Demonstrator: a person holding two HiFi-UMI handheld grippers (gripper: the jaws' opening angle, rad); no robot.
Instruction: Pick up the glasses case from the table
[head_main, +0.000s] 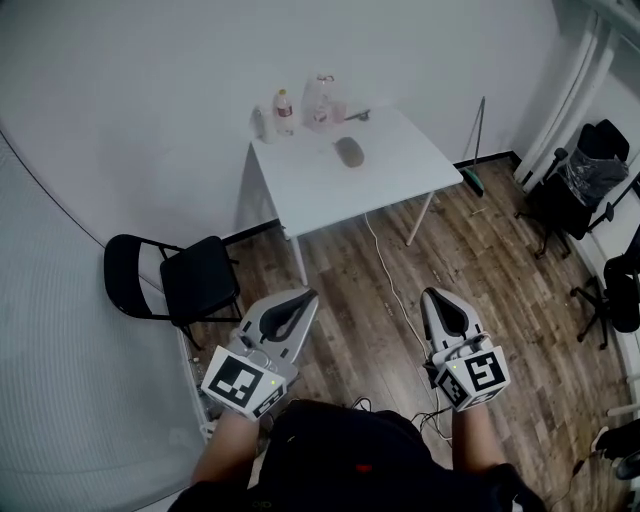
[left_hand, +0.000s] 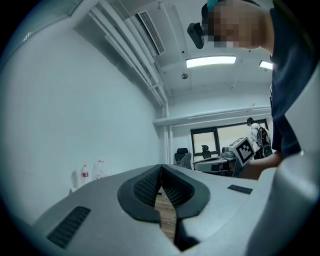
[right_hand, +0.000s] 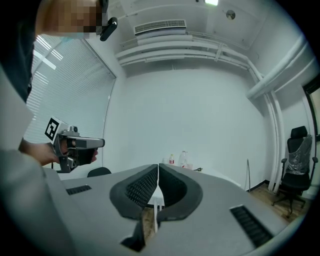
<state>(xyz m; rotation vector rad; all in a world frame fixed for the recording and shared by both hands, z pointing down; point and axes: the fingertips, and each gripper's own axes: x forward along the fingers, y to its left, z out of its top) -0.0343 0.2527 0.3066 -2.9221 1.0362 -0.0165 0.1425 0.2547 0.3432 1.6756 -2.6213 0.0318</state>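
Glasses case (head_main: 348, 152): laid on white table (head_main: 400, 175), well apart from both grippers, not yet picked up. Left gripper (head_main: 303, 298), right gripper (head_main: 438, 297): jaws closed, nothing held. Approach, grasp and lift are left to be done

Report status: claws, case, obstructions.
Left claw and right claw shut, empty, short of the table. Glasses case lying on it, untouched. Folding chair left of the approach.

Head view looks steeply down, the 2 gripper views level, all 3 sharing the distant table (head_main: 390, 185) and bottles (head_main: 284, 110).
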